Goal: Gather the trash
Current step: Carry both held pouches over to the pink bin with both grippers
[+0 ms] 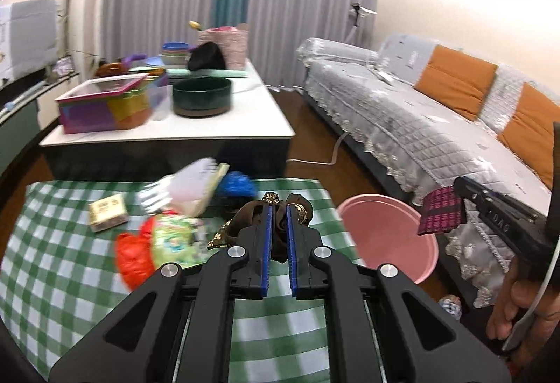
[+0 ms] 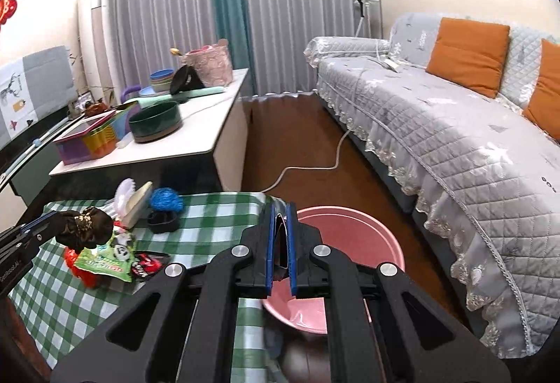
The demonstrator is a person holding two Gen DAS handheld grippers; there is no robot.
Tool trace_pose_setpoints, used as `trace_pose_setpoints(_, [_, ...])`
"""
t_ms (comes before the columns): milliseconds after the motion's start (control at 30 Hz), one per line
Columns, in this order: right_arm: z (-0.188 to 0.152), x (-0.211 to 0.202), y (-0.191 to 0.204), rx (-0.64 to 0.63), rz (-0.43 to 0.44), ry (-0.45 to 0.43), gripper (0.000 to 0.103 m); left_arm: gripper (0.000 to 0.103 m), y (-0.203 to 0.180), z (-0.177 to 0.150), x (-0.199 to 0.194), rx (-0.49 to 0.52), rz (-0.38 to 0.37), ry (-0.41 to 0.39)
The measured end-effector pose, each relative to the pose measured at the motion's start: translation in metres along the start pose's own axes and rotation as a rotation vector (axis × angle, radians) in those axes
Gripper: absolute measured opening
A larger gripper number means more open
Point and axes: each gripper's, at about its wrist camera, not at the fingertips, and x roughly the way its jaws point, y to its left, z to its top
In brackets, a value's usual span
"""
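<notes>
Brown scrunchie [image 1: 280, 229] pinched between left gripper's [image 1: 279, 208] fingers [image 1: 266, 243].

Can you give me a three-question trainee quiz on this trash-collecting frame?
1. True or false: the left gripper is shut on a brown-and-gold wrapper.
2. What does the right gripper hold? A) blue ball B) dark red patterned wrapper C) nothing
3. What colour is the basin beside the checked table?

Key: 1 true; 2 B; 3 pink.
</notes>
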Motion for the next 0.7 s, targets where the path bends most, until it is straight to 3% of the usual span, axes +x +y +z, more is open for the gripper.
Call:
trace_pose_setpoints(400, [0.006,0.013,-0.045,0.067,-0.071,0.005,0.007,0.008,-0.070,0.024,0.051,0.051,-0.134,0.023])
trace_pose_setpoints(700, [0.008,0.022,-0.062,0.084,-0.089,0.004,0.007,0.008,-0.097,0.035,0.093,0.087,-0.225,0.059])
